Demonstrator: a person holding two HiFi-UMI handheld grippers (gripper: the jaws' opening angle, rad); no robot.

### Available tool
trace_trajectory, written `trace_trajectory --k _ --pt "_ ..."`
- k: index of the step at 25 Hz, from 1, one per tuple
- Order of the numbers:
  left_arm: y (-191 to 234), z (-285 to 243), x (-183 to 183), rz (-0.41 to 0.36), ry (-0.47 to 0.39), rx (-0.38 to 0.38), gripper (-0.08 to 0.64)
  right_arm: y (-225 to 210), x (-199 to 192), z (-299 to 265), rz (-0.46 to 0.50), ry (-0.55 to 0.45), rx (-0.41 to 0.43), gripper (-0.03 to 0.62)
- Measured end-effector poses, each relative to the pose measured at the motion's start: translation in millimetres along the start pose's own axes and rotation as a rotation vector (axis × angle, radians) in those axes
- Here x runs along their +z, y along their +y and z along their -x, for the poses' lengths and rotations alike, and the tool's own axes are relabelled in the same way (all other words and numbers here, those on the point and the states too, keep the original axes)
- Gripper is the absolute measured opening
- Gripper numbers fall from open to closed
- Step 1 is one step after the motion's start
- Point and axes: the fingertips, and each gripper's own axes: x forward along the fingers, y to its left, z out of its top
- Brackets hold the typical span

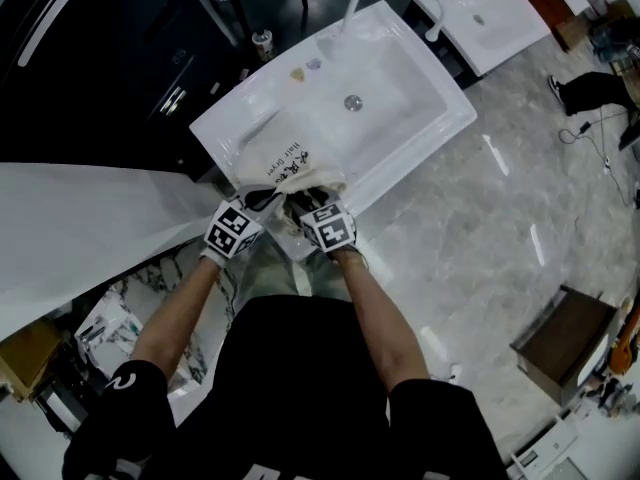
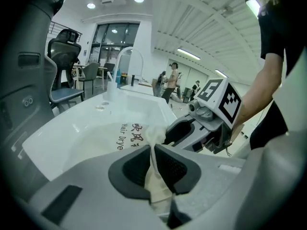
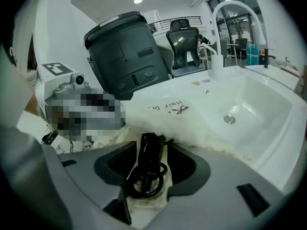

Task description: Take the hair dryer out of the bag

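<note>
The left gripper [image 2: 152, 158] fingers pinch the cream cloth bag [image 1: 290, 163] rim at frame centre, while the right gripper [image 3: 151, 153] fingers, spread wide around the still-bagged hair dryer's coiled black cord [image 3: 146, 174], should close squarely before pulling.

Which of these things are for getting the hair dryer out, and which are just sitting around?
For the job:
- bag
- left claw, pinching the bag's edge
- right claw, open around the black cord

Just lying about:
- sink
- tap
- office chair
- brown box
</note>
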Motion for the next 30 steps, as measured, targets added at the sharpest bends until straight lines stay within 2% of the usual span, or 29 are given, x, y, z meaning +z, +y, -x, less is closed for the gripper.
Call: trace_trajectory --k 5,12,19,24,30 --pt "17 -2 4 0.054 -0.032 -0.053 0.03 6 3 -30 -0.045 0.063 -0.006 0.229" --pt "35 -6 -1 0.039 -0.023 -0.116 0.03 -8 0 -58 -0.051 0.111 -0.111 0.231" --pt "44 -7 -7 0.068 -0.028 -0.124 0.029 -9 -2 -64 -0.049 0.143 -0.119 0.215" --pt "43 -7 -4 0.056 -0.033 -0.12 0.029 -9 0 -61 -0.085 0.138 -0.114 0.206" --pt "38 -4 2 0.016 -0.051 -0.073 0.029 -6 16 -37 -0.11 0.105 -0.089 0.202"
